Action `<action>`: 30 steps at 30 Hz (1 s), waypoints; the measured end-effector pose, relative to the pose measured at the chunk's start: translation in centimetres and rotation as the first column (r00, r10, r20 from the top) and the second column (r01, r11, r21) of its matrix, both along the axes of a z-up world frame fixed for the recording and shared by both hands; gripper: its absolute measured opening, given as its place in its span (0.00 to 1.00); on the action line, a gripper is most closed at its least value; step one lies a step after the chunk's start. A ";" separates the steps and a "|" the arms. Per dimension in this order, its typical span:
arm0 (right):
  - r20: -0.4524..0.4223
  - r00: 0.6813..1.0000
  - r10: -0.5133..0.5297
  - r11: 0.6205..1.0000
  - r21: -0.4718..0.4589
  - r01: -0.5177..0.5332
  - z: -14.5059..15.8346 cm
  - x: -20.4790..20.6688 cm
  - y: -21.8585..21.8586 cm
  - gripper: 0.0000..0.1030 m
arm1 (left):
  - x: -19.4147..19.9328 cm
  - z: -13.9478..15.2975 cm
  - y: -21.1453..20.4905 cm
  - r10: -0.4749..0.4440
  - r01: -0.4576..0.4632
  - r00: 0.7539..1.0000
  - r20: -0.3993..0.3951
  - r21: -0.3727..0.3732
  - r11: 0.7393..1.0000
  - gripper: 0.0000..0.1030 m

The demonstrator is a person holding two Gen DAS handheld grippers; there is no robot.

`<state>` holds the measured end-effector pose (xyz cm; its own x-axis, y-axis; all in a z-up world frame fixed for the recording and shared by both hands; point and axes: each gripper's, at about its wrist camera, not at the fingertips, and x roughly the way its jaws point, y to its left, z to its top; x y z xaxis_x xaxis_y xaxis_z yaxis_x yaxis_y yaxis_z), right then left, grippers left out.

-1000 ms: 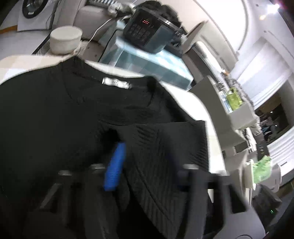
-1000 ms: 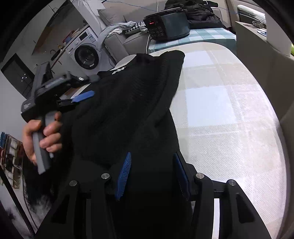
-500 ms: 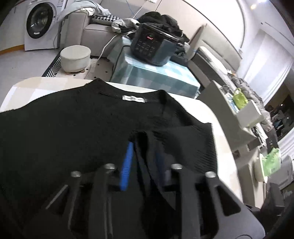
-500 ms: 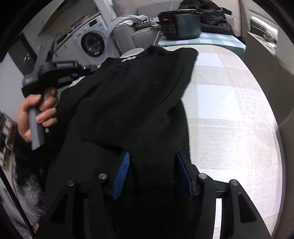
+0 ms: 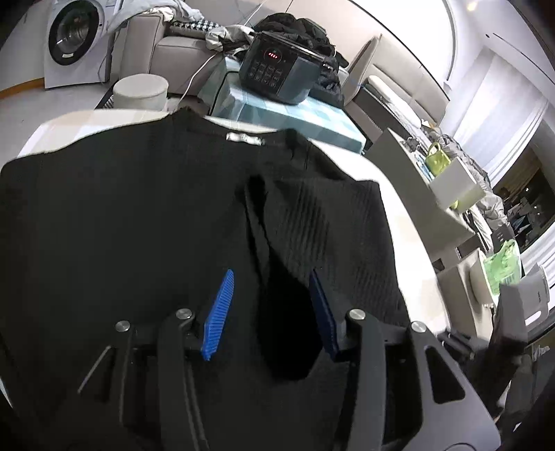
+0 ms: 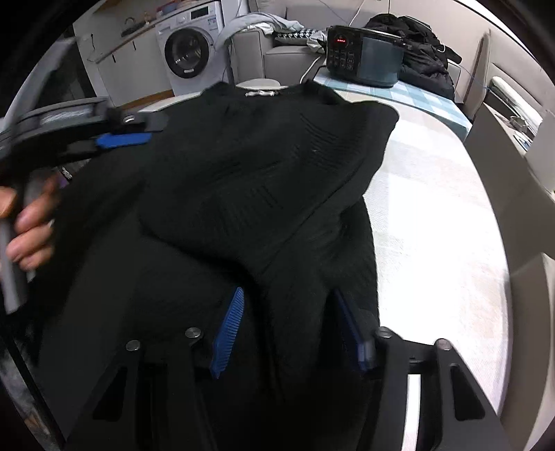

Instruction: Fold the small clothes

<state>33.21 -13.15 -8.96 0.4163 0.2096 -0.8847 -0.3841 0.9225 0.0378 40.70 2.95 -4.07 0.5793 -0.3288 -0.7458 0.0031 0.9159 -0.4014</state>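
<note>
Left wrist view: black knit sweater (image 5: 145, 222) spread on the pale checked table (image 5: 409, 222), neck label at the far edge, one side folded over the body. Left gripper (image 5: 274, 305) jaws apart and just been opening, blue pads clear of the fabric beneath. Right wrist view: right gripper (image 6: 291, 329) jaws just been closing around a bunched fold of sweater (image 6: 263, 180); can't tell if the pads press it. A hand (image 6: 24, 225) holds the left gripper's handle at the left edge.

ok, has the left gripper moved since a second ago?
Yes. The left gripper has pulled back: in its own view the washing machine, earlier cut off, now shows whole. Its jaws have just been opening, sweater fold loose between.
</note>
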 end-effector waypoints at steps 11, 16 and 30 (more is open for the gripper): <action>-0.033 0.973 -0.227 0.972 0.061 0.229 1.1 -0.9 -10.4 0.22 | -0.7 -2.6 -0.1 -0.006 0.006 0.998 -0.065 0.004 1.000 0.43; 0.020 0.970 -0.242 0.960 0.148 0.237 3.7 -1.9 -10.7 0.40 | 3.3 -3.2 -2.2 -0.021 0.020 0.998 -0.062 -0.019 1.000 0.49; 0.003 0.969 -0.246 0.950 0.199 0.240 1.7 2.5 -8.2 0.42 | 9.5 -2.7 -6.3 -0.093 0.089 0.994 0.063 0.061 0.994 0.02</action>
